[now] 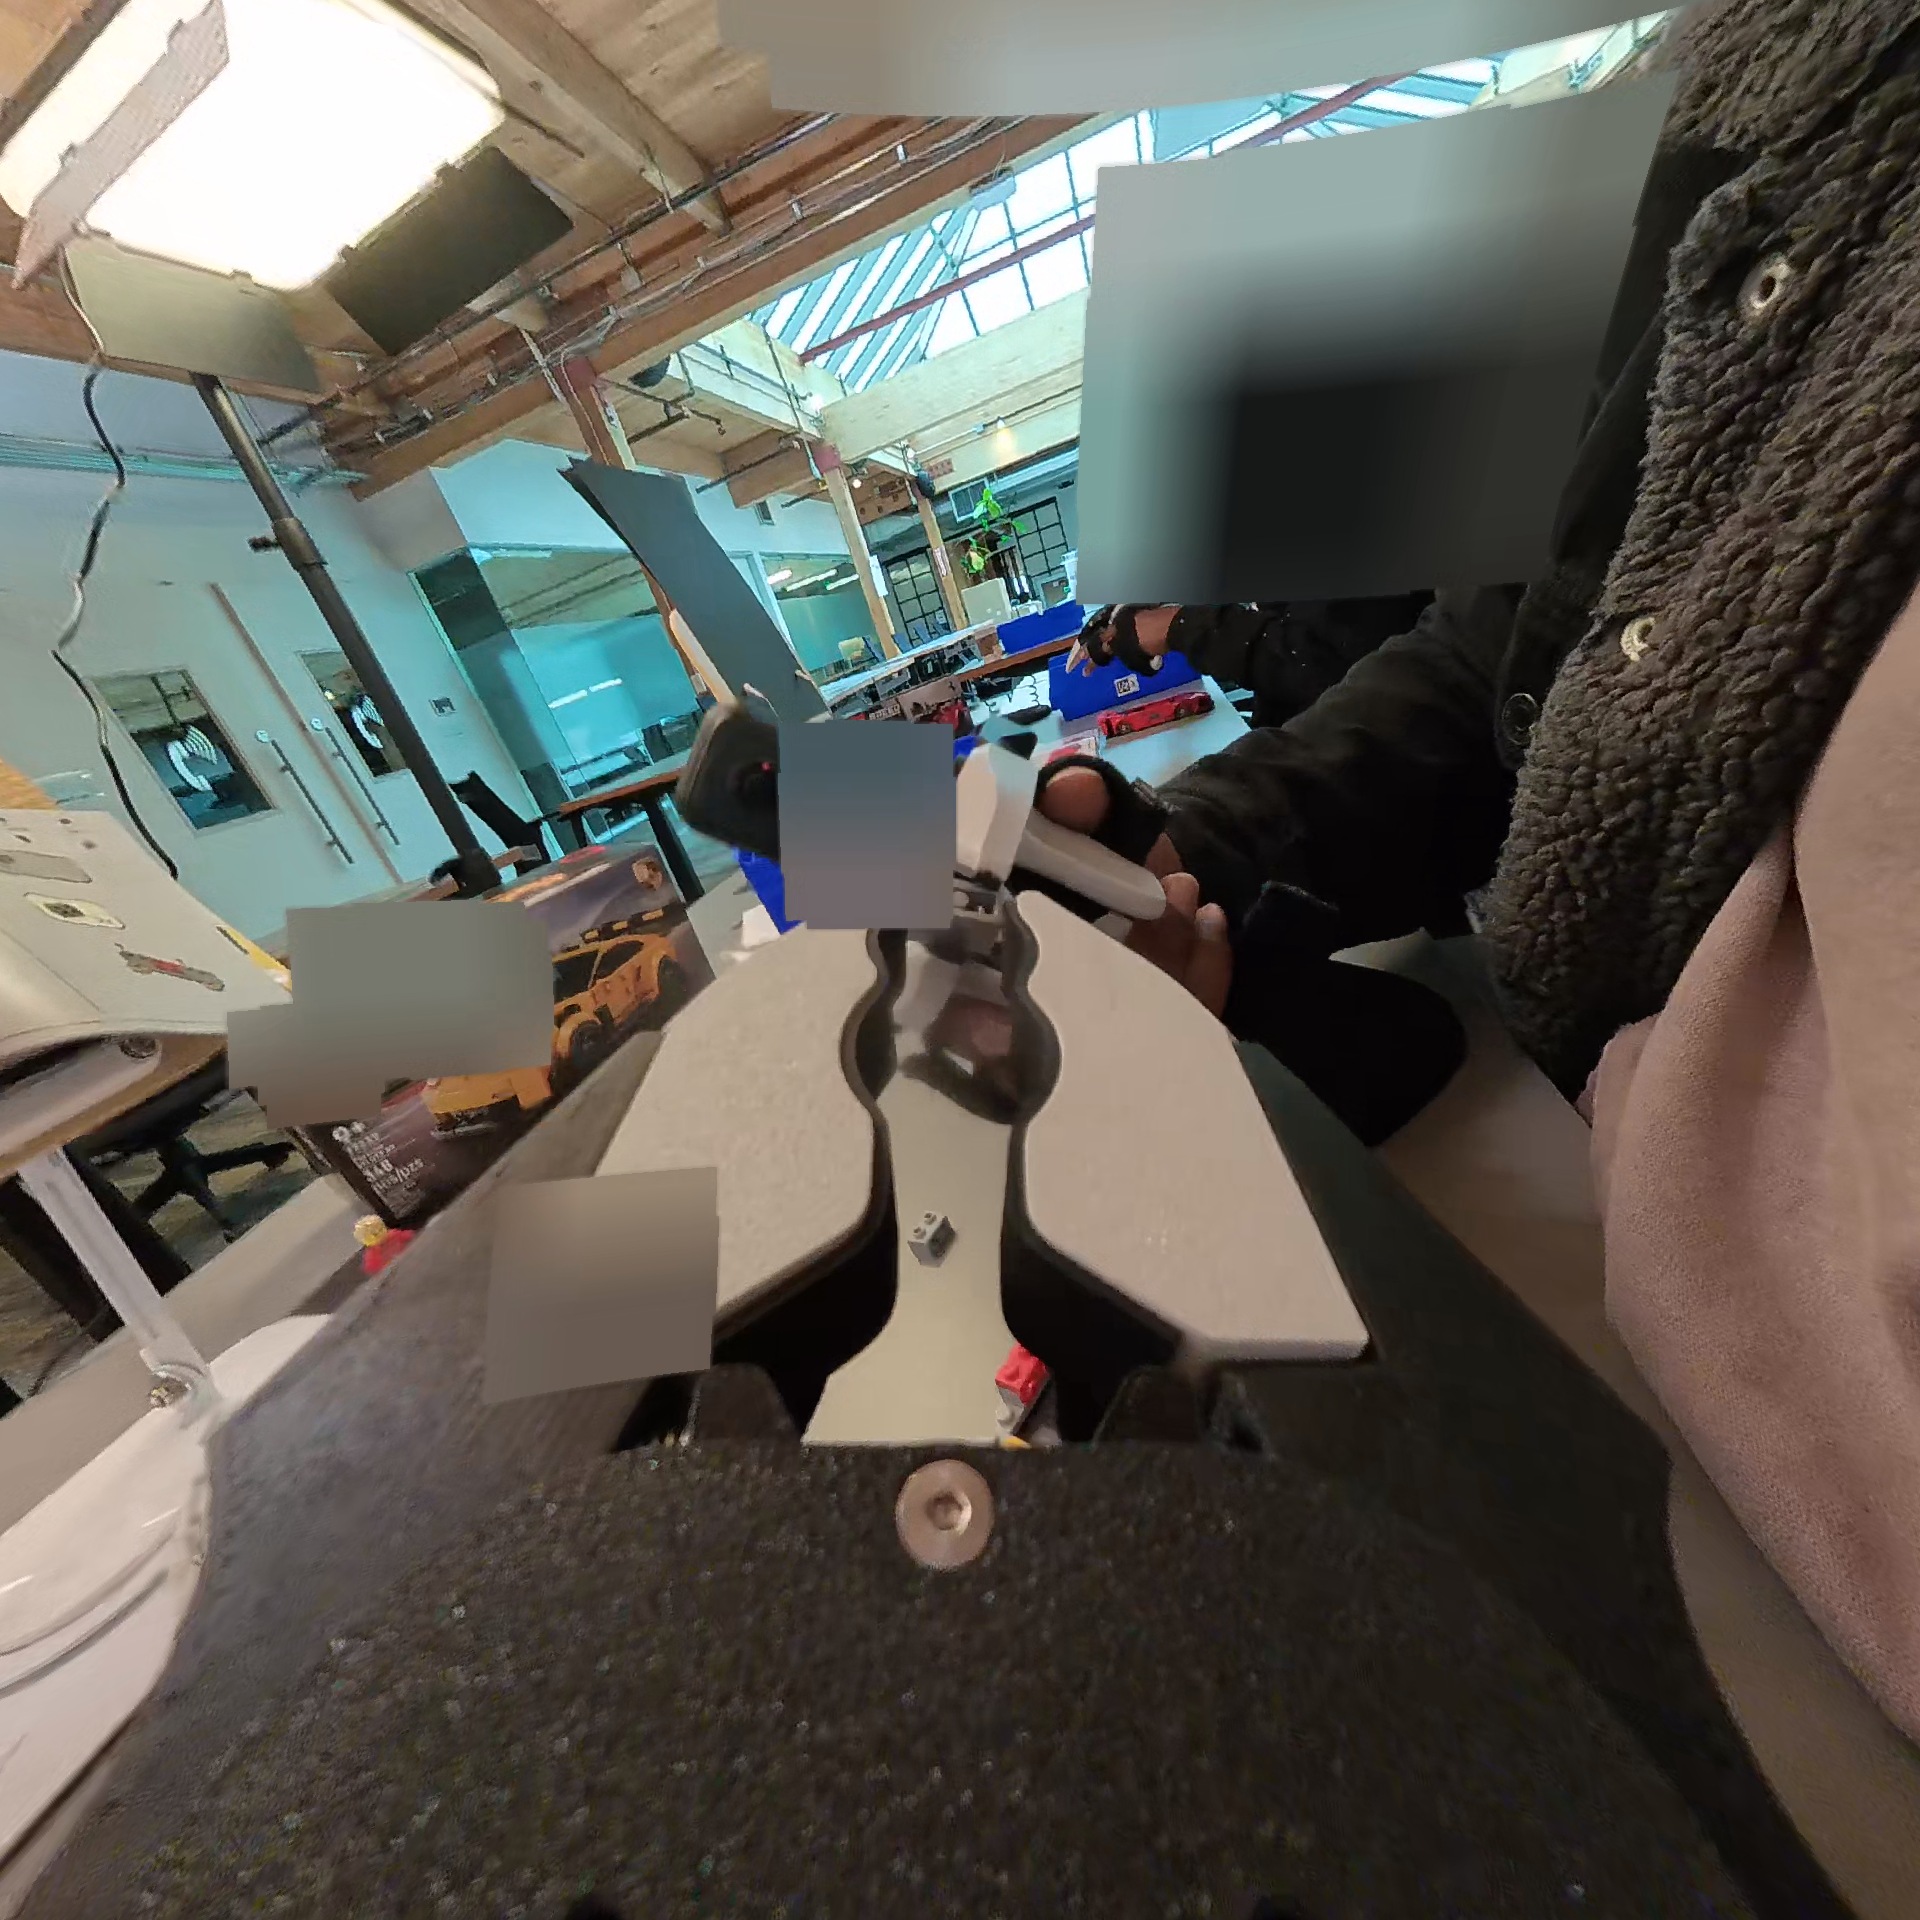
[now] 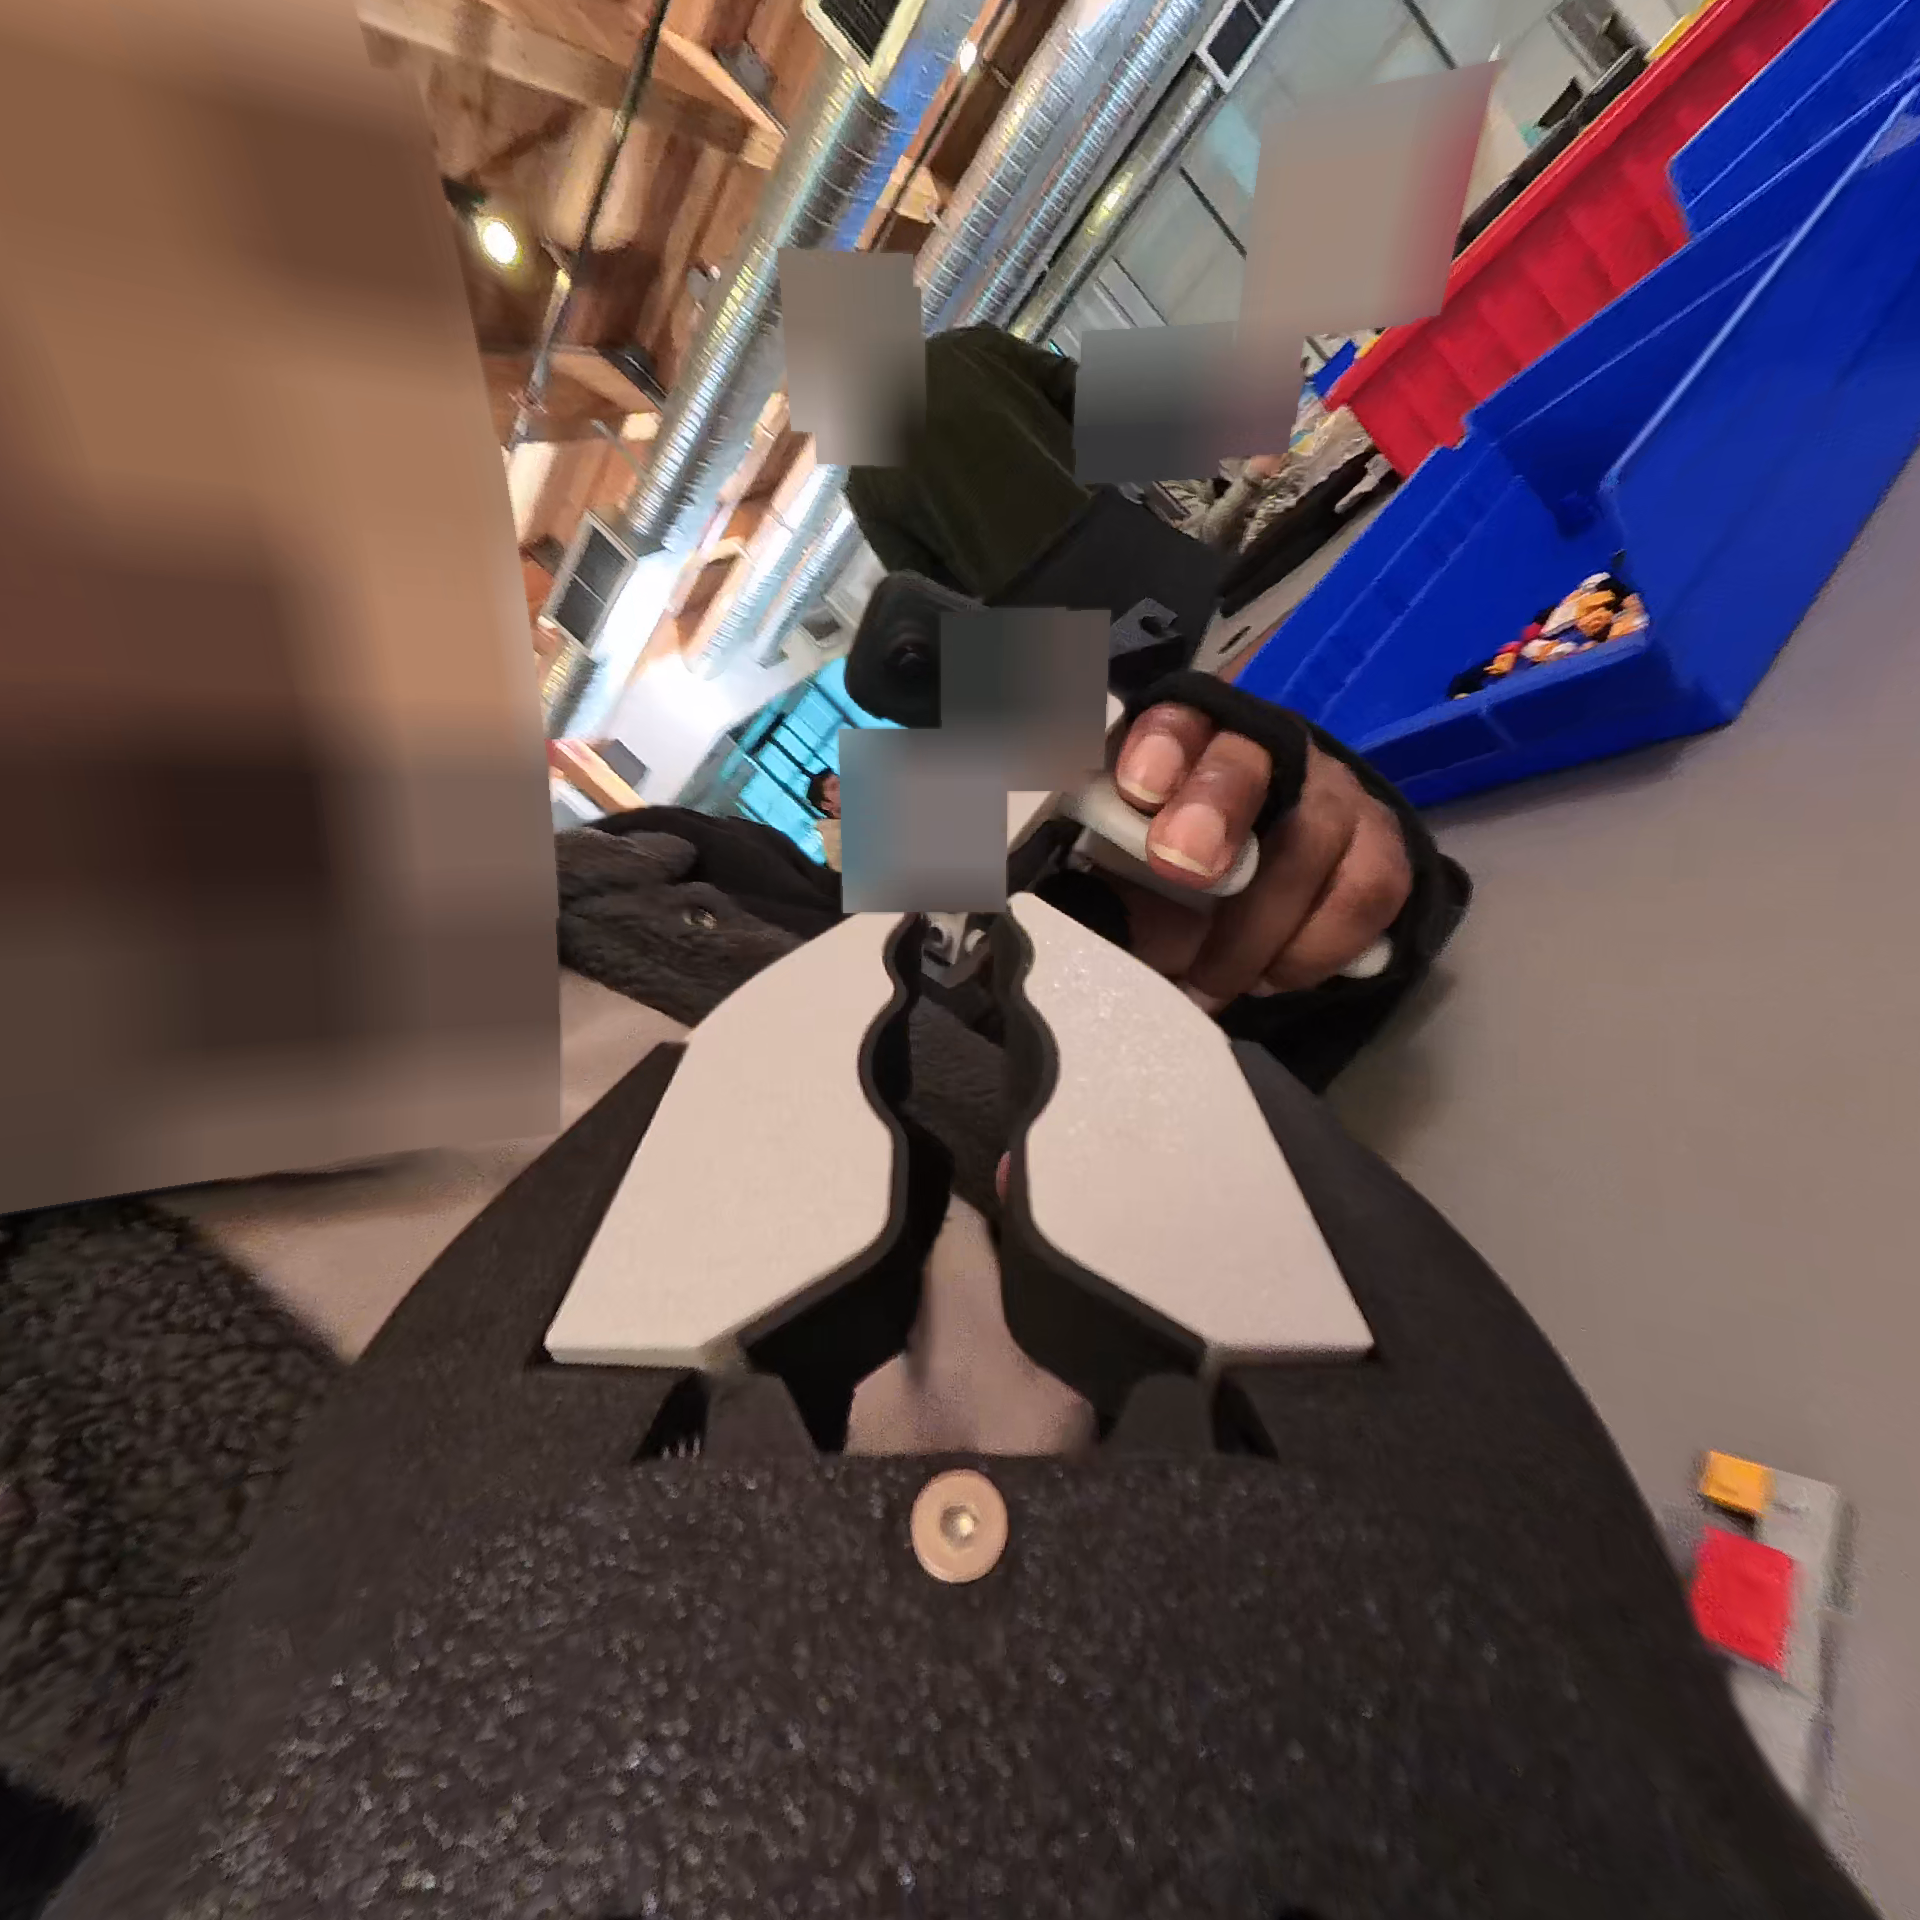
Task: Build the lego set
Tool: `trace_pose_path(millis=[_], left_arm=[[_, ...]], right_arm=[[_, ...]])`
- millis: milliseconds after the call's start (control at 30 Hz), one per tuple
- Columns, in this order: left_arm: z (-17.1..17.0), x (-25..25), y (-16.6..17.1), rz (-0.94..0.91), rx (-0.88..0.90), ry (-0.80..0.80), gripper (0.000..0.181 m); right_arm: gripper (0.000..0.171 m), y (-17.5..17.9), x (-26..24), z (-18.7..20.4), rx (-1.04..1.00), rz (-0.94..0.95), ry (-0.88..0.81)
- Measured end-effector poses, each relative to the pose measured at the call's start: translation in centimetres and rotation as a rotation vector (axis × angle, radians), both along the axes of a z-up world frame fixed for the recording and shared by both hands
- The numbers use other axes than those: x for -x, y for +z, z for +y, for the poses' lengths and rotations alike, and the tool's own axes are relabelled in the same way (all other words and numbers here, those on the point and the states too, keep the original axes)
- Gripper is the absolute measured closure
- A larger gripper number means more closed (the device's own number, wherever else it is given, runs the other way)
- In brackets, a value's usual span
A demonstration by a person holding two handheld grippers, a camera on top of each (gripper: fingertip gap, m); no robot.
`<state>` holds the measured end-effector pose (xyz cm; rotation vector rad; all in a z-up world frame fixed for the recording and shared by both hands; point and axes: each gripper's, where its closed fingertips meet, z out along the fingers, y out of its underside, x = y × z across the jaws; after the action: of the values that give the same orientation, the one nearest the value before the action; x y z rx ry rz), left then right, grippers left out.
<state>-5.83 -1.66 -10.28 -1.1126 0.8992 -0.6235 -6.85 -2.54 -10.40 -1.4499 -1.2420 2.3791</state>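
Note:
My two grippers face each other tip to tip above the grey table [image 2: 1662, 1039]. In the left wrist view my left gripper [image 1: 951, 930] has its fingers nearly together around a small grey Lego piece [image 1: 971, 920] at the tips. The right gripper's white body [image 1: 997, 821], held by a gloved hand, sits just beyond. In the right wrist view my right gripper [image 2: 951, 930] is closed on a small light grey piece [image 2: 951, 943]. The left gripper and its gloved hand [image 2: 1247, 862] lie behind it. A loose grey brick [image 1: 932, 1238] and a red one [image 1: 1020, 1377] lie on the table below.
A Lego box picturing a yellow car [image 1: 613, 987] and a laptop [image 1: 62, 935] stand at the left. Blue bins [image 2: 1558, 520] and a red bin [image 2: 1558, 239] stand at the right. A red piece [image 2: 1745, 1600] and a yellow piece [image 2: 1733, 1481] lie on a grey plate. A person's fleece jacket [image 1: 1714, 623] is close.

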Motion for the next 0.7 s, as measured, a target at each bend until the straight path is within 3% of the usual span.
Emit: trace_pose_path(millis=[100, 300, 367, 567, 700], left_arm=[[0.2, 0.2, 0.0, -0.079, 0.132, -0.072, 0.163], [0.8, 0.3, -0.9, -0.353, 0.742, -0.409, 0.16], [0.8, 0.3, -1.0, -0.425, 0.87, -0.502, 0.158], [0.2, -0.8, -2.3, -0.391, 1.014, -0.578, 0.155], [-0.1, -0.9, -2.5, -0.365, 1.019, -0.586, 0.165]], right_arm=[[0.159, -0.4, -0.2, 0.6, -0.245, 0.023, -0.089], [0.159, -1.4, -0.6, 1.4, -1.046, 0.118, -0.286], [0.159, -1.9, -0.6, 1.2, -1.262, 0.15, -0.296], [0.159, -2.3, -0.4, 1.0, -1.587, 0.23, -0.287], [0.159, -2.6, -0.3, 1.1, -1.694, 0.254, -0.27]])
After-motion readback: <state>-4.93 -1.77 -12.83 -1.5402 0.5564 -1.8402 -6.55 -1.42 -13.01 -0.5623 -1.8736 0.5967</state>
